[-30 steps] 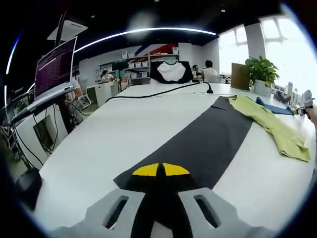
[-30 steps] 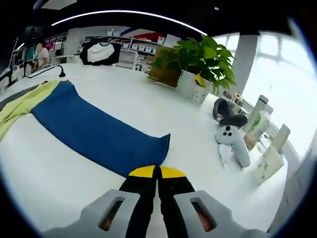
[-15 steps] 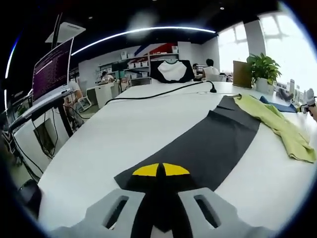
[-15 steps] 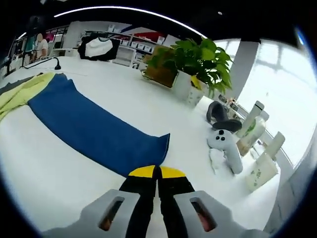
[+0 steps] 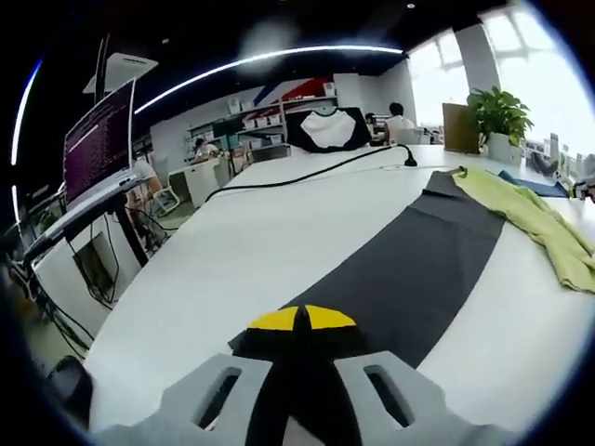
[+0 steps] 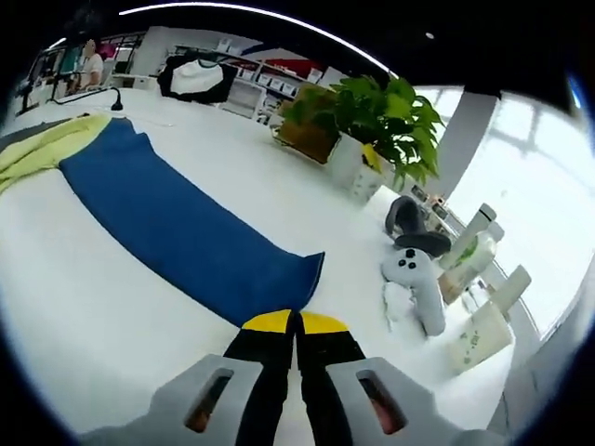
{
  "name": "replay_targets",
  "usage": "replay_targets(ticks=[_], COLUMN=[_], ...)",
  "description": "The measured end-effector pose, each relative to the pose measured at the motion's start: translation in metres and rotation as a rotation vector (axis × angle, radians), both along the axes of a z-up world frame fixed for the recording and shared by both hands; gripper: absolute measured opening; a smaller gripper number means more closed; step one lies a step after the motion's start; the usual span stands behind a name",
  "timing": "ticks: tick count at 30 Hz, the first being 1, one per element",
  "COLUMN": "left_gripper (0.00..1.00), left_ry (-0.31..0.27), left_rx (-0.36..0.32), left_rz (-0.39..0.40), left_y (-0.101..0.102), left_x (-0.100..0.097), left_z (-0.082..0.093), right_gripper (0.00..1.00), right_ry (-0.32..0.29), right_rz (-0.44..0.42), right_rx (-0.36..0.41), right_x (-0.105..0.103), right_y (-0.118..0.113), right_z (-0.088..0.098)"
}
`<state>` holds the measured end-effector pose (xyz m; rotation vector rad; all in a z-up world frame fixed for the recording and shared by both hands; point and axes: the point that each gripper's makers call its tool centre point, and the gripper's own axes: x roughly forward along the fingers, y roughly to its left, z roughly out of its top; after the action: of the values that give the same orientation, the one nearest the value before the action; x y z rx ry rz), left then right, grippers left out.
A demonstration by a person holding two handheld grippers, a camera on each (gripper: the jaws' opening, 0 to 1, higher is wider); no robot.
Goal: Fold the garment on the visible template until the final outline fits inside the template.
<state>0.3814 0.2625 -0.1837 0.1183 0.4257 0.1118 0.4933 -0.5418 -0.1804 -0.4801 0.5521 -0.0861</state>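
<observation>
On a white table (image 5: pixel 232 251), the left gripper (image 5: pixel 296 322) has its yellow-tipped jaws pressed together on the near corner of a dark grey cloth (image 5: pixel 409 269), which stretches away toward a yellow-green garment (image 5: pixel 530 214) lying at its far side. The right gripper (image 6: pixel 295 325) has its jaws closed on the near edge of a blue cloth (image 6: pixel 167 228), which runs back to the same yellow-green garment (image 6: pixel 46 149). A potted plant (image 6: pixel 372 121), a white controller (image 6: pixel 414 283) and bottles (image 6: pixel 479 279) stand to the right, and a black cable (image 5: pixel 307 172) crosses the far table.
</observation>
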Motion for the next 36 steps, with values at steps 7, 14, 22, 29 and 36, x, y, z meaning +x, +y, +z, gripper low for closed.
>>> replay_targets(ticks=[7,14,22,29,36], left_gripper=[0.00,0.00,0.00,0.00,0.00], left_ry=[0.005,-0.007,-0.017,-0.029,-0.030], left_rx=[0.015,-0.025,-0.017,-0.004,0.013], left_rz=[0.009,0.017,0.020,0.025,0.023], left_y=[0.012,0.019,0.018,0.018,0.019], left_x=[0.008,0.013,0.013,0.012,0.012], left_z=[-0.001,-0.001,-0.001,-0.001,0.000], right_gripper=[0.00,0.00,0.00,0.00,0.00], right_ry=[0.000,-0.002,0.011,0.016,0.024], right_rz=[0.008,0.010,0.005,-0.001,0.014], right_rx=[-0.020,-0.024,-0.055,-0.072,-0.091], right_x=[0.005,0.007,0.009,0.011,0.013], right_y=[-0.009,-0.016,-0.024,-0.033,-0.034], right_z=[0.004,0.005,0.001,0.002,0.002])
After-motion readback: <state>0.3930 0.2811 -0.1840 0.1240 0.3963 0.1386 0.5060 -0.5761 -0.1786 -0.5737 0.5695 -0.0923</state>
